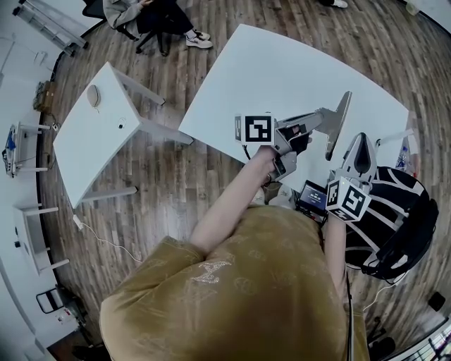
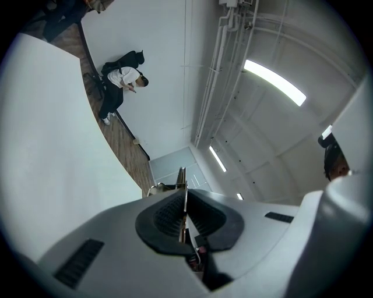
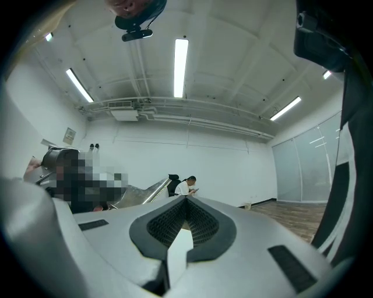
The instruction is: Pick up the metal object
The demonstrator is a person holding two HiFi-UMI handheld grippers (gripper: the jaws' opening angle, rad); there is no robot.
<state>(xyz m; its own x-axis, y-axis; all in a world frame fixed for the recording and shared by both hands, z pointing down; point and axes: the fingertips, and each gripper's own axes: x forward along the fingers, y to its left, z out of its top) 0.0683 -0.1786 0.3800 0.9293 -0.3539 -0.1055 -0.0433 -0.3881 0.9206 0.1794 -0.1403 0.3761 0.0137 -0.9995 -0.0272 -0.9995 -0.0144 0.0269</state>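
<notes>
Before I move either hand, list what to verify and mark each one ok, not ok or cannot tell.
1. Left gripper jaws shut on the metal object: ok.
2. Metal object seated deep in those jaws: cannot tell.
3. Right gripper jaws together with nothing between: ok.
4. Metal object lifted clear of the white table: cannot tell.
5. Seated person far from both grippers: ok.

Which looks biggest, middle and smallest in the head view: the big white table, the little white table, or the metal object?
1. big white table
2. little white table
3. metal object, smallest even though held up nearer the camera
</notes>
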